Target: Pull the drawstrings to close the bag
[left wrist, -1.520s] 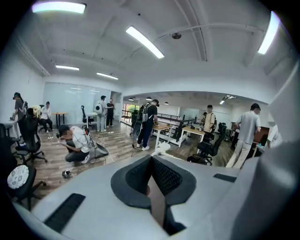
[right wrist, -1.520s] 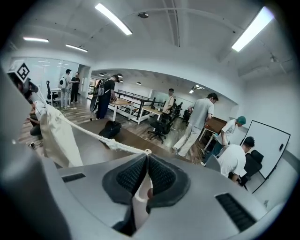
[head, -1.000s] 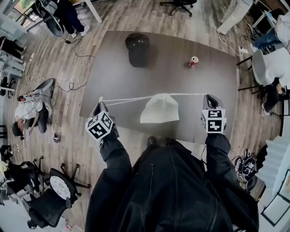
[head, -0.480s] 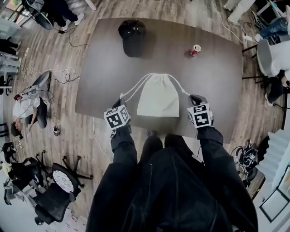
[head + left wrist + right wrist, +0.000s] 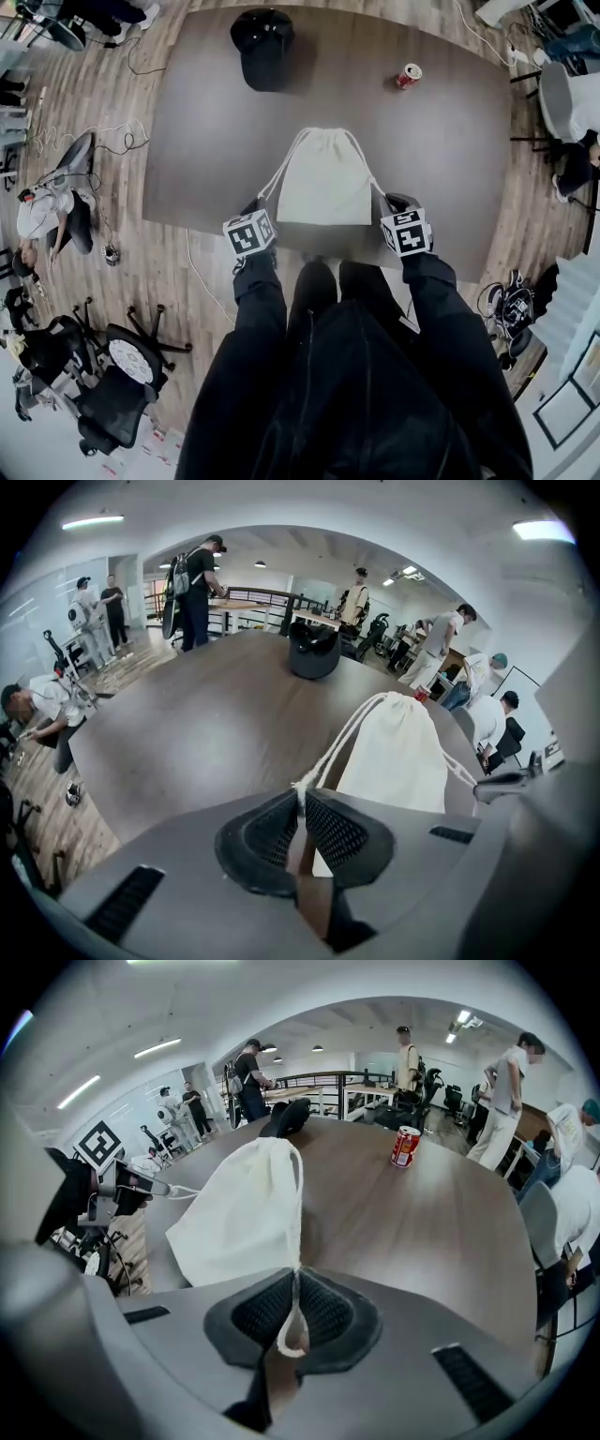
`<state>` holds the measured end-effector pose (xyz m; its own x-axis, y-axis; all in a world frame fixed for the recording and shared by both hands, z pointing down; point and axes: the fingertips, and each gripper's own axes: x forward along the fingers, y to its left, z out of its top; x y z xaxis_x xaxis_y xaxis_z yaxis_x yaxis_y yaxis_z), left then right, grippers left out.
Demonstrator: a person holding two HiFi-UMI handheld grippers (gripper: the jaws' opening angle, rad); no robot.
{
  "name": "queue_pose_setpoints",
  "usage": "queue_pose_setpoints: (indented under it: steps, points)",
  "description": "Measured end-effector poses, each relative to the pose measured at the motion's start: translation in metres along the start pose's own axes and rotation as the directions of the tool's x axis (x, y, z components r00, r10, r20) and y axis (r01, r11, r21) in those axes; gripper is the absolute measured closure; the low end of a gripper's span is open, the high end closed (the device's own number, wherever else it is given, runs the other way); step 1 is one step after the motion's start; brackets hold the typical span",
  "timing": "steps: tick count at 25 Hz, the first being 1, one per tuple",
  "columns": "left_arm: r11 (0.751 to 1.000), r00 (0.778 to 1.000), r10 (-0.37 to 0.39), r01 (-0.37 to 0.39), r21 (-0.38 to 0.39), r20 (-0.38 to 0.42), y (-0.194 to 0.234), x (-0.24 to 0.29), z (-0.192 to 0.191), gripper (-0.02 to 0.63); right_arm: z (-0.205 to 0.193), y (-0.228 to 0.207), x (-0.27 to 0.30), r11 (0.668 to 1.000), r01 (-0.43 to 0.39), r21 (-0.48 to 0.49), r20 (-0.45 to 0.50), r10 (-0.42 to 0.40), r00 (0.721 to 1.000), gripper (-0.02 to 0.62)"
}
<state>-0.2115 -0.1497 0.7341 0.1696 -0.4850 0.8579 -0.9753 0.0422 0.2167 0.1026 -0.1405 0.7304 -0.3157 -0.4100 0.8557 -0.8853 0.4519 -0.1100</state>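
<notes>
Firmly, left claw (image 5: 301, 797) and right claw (image 5: 296, 1277) each clamp a drawstring (image 5: 335, 742); label on red can (image 5: 405, 1146) illegible.

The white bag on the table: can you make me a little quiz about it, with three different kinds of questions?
1. True or false: the bag lies on the table.
2. Pick one: what is the left gripper pinching? A a spoon. B a drawstring. C a bottle.
3. Fill the gap: in the head view, the black cap sits to the ___ of the red can.

Key: 1 true; 2 B; 3 left.
</notes>
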Motion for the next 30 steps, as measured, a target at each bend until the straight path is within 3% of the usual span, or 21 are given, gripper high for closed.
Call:
queue_pose_setpoints:
  steps: [3, 5, 7, 9, 13, 18, 22, 30]
  points:
    - [1.000, 1.000, -0.011, 0.011, 0.003, -0.024, -0.003, 0.007, -0.011, 0.571, -0.009, 0.002, 0.006, 1.000, -0.015, 0.028, -0.004, 0.015, 1.000, 0.537]
    - [1.000, 0.999, -0.020, 0.021, 0.007, -0.033, -0.008, 0.010, -0.017, 0.566, -0.016, 0.001, 0.007, 0.999, -0.025, 0.039, -0.011, 0.026, 1.000, 0.481]
    - [0.999, 0.999, -0.032, 0.032, 0.006, -0.040, -0.010, 0.009, -0.023, 0.478, -0.022, 0.003, 0.007, 0.998, -0.032, 0.047, -0.022, 0.033, 0.999, 0.437]
    - [0.999, 0.998, -0.034, 0.034, 0.008, -0.046, -0.008, 0.004, -0.026, 0.462, -0.025, 0.007, 0.005, 0.998, -0.035, 0.054, -0.025, 0.037, 0.999, 0.417]
    - [0.999, 0.999, -0.040, 0.041, 0.015, -0.028, -0.011, -0.007, -0.028, 0.454, -0.022, 0.013, -0.008, 0.998, -0.037, 0.048, 0.006, 0.036, 0.999, 0.408]
    - [0.994, 0.995, -0.095, 0.093, 0.054, 0.036, -0.036, -0.037, -0.019, 0.454, 0.010, 0.030, -0.046, 0.999, -0.027, 0.023, 0.135, 0.023, 0.991, 0.419]
    - [0.976, 0.975, -0.185, 0.167, 0.138, 0.124, -0.077, -0.078, 0.009, 0.461, 0.060, 0.050, -0.089, 1.000, -0.011, -0.011, 0.276, 0.013, 0.961, 0.466]
    - [0.941, 0.909, -0.285, 0.203, 0.272, 0.305, -0.134, -0.159, 0.078, 0.515, 0.154, 0.087, -0.176, 0.993, 0.036, -0.113, 0.502, 0.025, 0.864, 0.538]
